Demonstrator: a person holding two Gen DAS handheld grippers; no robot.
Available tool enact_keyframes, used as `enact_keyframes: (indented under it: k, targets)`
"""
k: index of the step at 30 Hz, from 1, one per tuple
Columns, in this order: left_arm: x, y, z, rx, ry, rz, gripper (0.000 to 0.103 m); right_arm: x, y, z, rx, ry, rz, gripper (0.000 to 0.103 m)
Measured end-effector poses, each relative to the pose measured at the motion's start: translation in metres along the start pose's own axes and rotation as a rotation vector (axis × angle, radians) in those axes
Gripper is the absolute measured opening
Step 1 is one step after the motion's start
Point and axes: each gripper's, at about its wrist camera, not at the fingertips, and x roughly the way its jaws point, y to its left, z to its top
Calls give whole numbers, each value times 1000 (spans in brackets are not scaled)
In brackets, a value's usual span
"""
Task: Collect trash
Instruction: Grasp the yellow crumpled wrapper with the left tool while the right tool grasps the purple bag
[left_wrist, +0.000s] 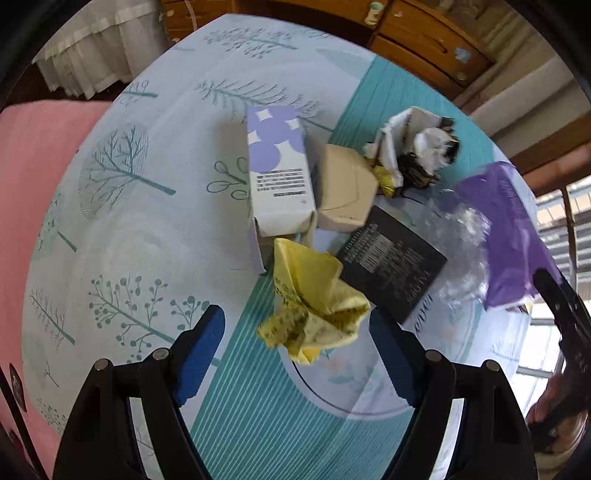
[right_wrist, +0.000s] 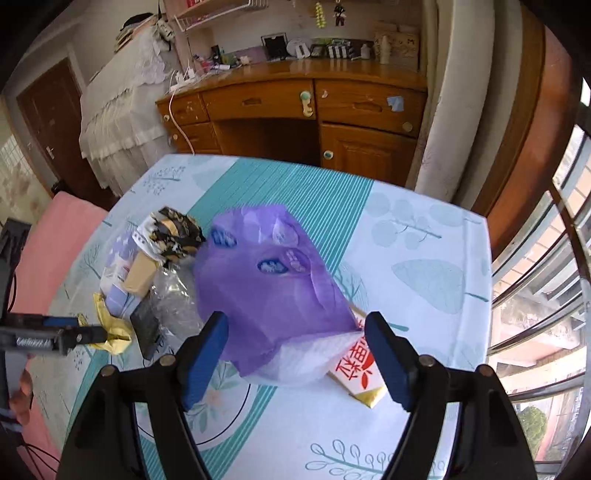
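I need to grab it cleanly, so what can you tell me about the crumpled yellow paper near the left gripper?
The crumpled yellow paper is a thin, creased sheet wadded into a loose, irregular ball, with dark printed characters on its folds. It lies on the tree-patterned tablecloth, just ahead of the open left gripper and between its blue pads, which do not press on it. Its far edge meets the open flap end of the white and lilac carton.

two boxes (left_wrist: 279, 173), two crumpled wrappers (left_wrist: 314, 314), one purple bag (right_wrist: 273, 280), one black packet (left_wrist: 391, 258)
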Motion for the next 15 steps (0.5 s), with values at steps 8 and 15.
enact_keyframes:
  k: [8,15]
  targets:
    - [28,9,6,-97,42,-25,47,10,-2,-8,-23,4,-49,43]
    - [19,4,-7,-72,45,4,40,-11,5,-15,-3,-61,-32,31]
